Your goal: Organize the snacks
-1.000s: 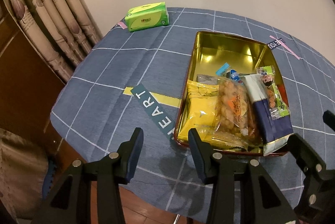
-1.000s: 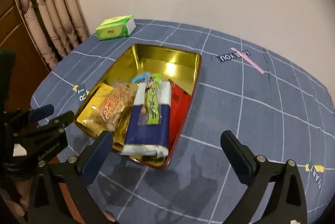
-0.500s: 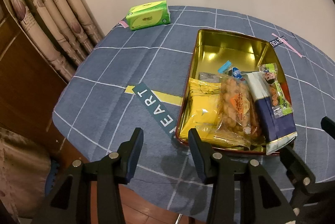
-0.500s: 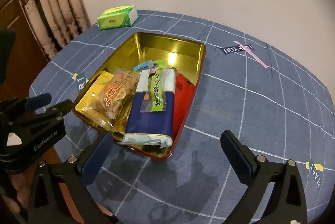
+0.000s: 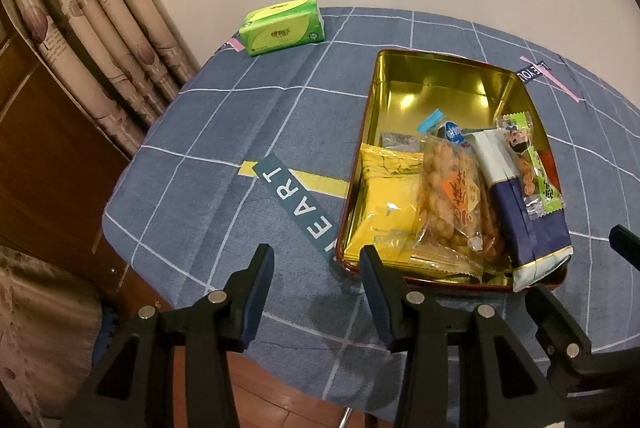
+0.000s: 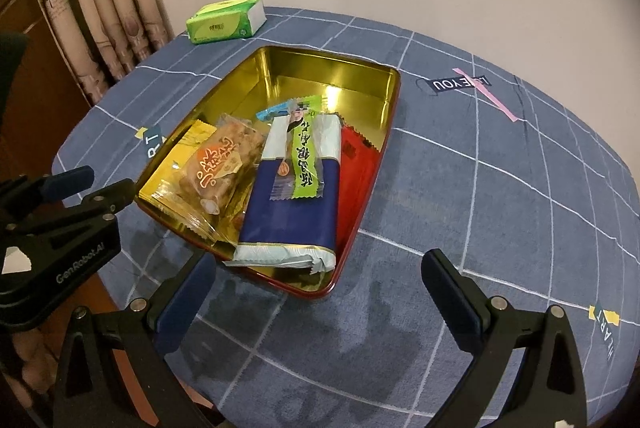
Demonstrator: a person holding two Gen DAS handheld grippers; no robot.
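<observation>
Jaws apart, empty, gold tin snack-filled

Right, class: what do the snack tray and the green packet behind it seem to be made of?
Tray: probably metal, glossy gold inside; its walls mirror the light, and the outer rim is dark red. Green packet: probably thin, shiny plastic film over something soft, perhaps tissues; the corners sag and the wrap glints.
</observation>
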